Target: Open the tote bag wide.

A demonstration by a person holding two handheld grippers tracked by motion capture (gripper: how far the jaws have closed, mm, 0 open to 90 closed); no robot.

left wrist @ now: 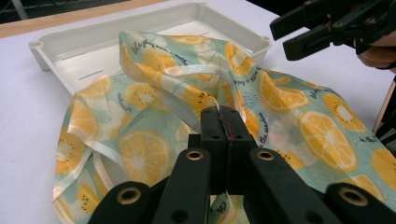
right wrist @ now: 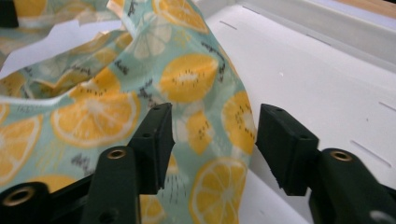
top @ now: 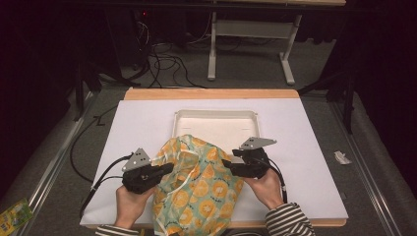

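A soft bag printed with orange slices on pale green lies crumpled at the table's front edge, its far end spilling into a white tray. My left gripper is at the bag's left side, shut on a fold of the bag beside its pale ribbon handle; the left gripper view shows the cloth pinched at the tips. My right gripper hovers at the bag's right side. Its jaws stand apart, with the bag draped just beyond them and untouched by the pads.
The tray sits mid-table on a white sheet with a wooden strip along the far edge. On the floor lie cables, a green packet at the left and a paper scrap at the right.
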